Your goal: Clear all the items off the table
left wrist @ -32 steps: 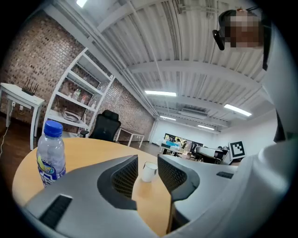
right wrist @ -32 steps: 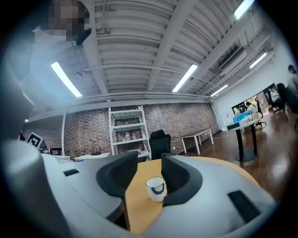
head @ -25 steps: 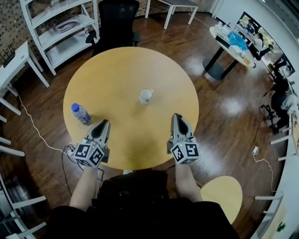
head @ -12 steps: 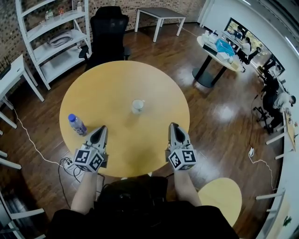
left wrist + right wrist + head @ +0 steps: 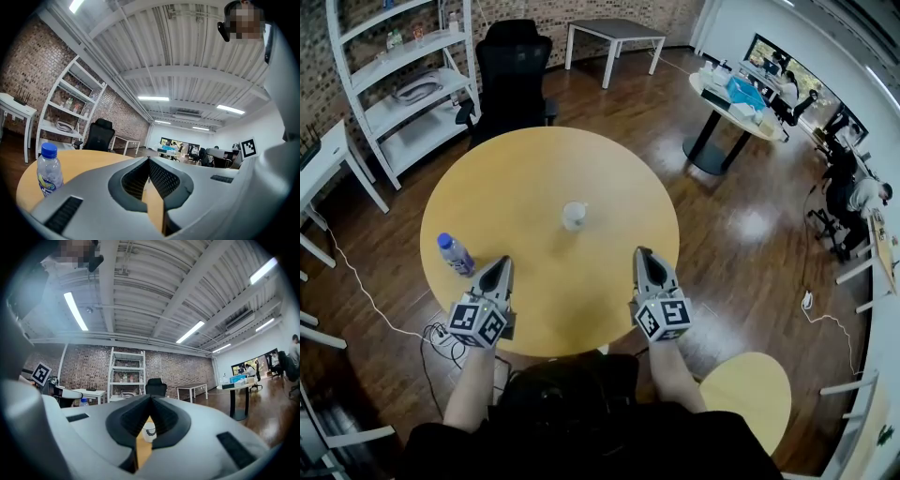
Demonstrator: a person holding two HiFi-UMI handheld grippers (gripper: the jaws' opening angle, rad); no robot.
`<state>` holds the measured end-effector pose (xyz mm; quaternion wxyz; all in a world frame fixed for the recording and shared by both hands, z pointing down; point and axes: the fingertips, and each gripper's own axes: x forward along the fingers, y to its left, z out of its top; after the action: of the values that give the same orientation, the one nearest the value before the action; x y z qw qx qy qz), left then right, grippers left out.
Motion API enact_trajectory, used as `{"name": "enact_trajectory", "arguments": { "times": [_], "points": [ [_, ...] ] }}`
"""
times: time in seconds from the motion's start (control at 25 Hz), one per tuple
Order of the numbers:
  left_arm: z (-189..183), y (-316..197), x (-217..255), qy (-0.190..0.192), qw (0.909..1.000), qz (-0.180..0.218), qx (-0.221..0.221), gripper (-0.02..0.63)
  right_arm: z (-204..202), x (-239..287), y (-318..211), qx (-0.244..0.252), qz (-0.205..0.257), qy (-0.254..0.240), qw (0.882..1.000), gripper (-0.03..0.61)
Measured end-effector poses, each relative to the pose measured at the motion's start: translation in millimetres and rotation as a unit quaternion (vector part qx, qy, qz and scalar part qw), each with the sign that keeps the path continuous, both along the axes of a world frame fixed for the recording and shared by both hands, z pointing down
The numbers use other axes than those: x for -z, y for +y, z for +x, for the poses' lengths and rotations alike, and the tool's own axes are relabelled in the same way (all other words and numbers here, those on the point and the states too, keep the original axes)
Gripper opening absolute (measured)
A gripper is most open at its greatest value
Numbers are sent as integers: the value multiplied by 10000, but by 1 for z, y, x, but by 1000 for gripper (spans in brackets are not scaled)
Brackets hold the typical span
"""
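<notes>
A round yellow table carries a white cup near its middle and a small water bottle with a blue cap at its left edge. My left gripper hovers over the table's near left edge, just right of the bottle, shut and holding nothing. My right gripper hangs over the near right edge, also shut and empty. In the left gripper view the bottle stands to the left of the closed jaws. In the right gripper view the cup shows straight ahead behind the closed tips.
A black office chair stands at the table's far side, with white shelving to its left. A round yellow stool sits at my near right. Cables lie on the wooden floor at the left. Other tables stand further off.
The head view has shifted slightly, so the table sits a bit lower and more of the far room shows. Both grippers keep their places at the near edge.
</notes>
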<state>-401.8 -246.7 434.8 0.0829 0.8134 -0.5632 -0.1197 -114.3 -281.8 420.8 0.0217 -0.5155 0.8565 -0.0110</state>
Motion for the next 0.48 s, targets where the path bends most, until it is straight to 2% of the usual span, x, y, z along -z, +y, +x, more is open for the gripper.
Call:
{"name": "enact_trajectory", "arguments": {
  "times": [0.24,0.48],
  "points": [
    [8,-12,19,66,9998,196,-33,3,6,16,-1,-34,151,80,9998,2],
    [19,-8,17,3,9998,140,-138,3,11,12,3,-84,97,59,9999,2]
  ]
}}
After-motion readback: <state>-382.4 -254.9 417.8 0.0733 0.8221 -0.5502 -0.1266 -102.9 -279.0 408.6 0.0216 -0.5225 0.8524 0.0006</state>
